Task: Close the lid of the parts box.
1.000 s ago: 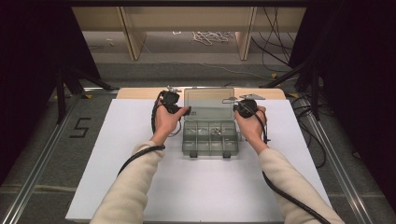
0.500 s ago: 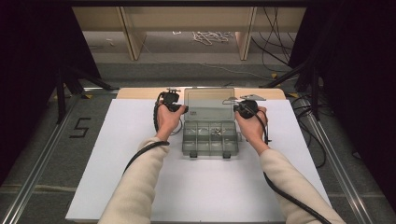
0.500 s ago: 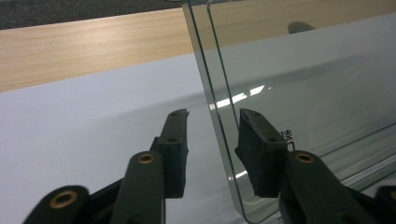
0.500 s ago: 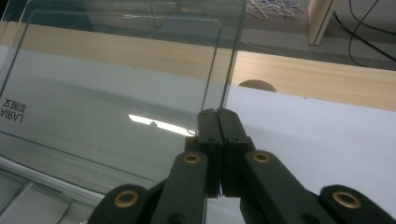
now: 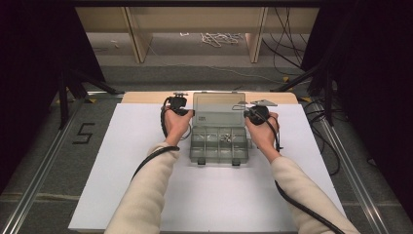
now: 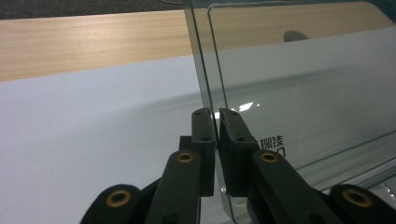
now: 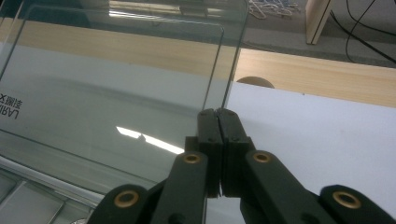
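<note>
The organiser box (image 5: 218, 145) sits mid-counter, its clear lid (image 5: 218, 109) upright. My left gripper (image 6: 215, 116) has just closed its jaws on the lid's left edge; my right gripper (image 7: 218, 114) pinches the right edge.

Small metal bits (image 5: 225, 138) in the far-right tray compartments are staying too small to identify; lid print (image 6: 272, 143) is getting cut off behind the jaw in the left gripper view.
</note>
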Demonstrator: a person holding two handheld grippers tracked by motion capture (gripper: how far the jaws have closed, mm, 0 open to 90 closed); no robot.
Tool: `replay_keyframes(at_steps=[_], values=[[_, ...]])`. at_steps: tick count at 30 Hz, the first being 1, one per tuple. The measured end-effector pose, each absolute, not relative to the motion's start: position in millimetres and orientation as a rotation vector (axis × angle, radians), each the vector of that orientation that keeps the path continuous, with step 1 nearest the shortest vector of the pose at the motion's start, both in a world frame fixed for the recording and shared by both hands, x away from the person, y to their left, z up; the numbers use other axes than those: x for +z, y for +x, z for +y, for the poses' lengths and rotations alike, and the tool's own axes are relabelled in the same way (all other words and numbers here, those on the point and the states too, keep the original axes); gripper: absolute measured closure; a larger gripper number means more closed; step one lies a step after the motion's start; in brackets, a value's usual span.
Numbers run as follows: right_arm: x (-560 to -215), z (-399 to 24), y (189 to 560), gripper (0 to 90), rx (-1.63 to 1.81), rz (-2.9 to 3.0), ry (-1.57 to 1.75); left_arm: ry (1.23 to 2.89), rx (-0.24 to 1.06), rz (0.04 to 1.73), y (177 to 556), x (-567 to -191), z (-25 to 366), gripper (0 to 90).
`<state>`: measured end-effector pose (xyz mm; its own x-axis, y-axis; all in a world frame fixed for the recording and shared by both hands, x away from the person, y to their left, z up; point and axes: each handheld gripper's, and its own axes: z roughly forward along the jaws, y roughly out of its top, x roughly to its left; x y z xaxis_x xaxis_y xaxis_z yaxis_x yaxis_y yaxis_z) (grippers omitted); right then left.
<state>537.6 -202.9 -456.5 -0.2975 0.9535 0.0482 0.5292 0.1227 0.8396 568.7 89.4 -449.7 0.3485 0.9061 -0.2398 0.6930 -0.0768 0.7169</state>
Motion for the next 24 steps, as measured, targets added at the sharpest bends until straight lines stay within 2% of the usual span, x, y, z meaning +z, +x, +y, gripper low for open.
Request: replay_keyframes(at_steps=[16, 24], values=[[-452, -202, 536, 87.4, 1.063, 1.890, 1.437, 1.728, 0.393, 1.425, 556, -446, 86, 88.6], [-439, -205, 543, 74.8, 1.113, 1.844, 1.443, 1.728, 0.423, 1.390, 549, -446, 89, 88.6]])
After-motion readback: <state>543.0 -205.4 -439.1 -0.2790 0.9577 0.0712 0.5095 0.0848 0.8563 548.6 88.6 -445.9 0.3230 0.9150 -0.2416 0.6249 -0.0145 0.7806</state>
